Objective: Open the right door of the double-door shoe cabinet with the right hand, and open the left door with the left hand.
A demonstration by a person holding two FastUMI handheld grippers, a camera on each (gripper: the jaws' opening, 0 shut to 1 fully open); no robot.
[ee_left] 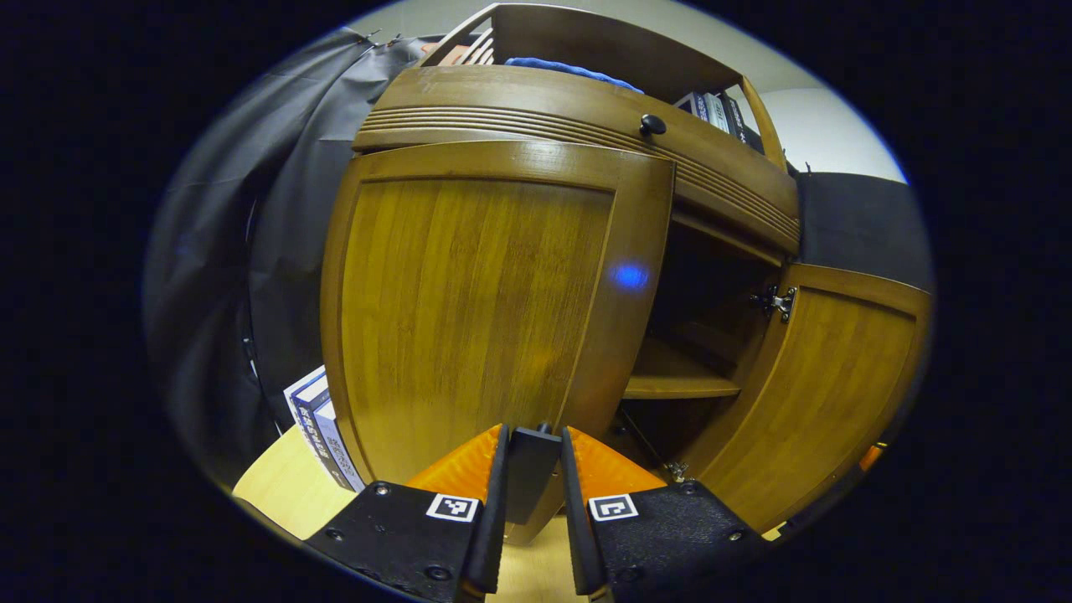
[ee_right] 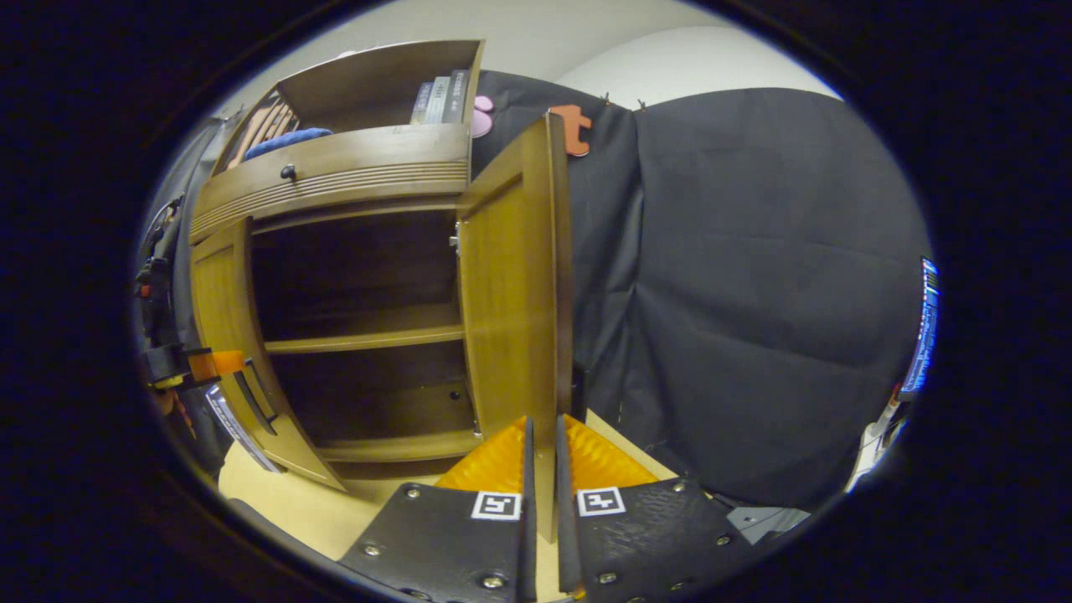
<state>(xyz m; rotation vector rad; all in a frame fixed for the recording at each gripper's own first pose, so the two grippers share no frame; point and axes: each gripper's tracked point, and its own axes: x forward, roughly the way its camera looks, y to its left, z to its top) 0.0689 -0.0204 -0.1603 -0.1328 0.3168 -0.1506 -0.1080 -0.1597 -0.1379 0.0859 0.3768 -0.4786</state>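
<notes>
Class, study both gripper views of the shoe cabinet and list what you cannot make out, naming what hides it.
- Left door handle, left gripper view: the left gripper covers it.
- Lower compartment contents, right gripper view: too dark to tell.
- Books beside the cabinet, left gripper view: partly hidden by the left door.
- Right door front face, right gripper view: turned away, seen edge-on.

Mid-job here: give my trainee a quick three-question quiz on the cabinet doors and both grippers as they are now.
1. True or false: the right door stands wide open.
2. What does the left gripper grip? A) the drawer knob B) the left door's handle C) a book
3. Fill in: the right gripper is closed on the right door's free ____.
Key: 1 true; 2 B; 3 edge.
</notes>
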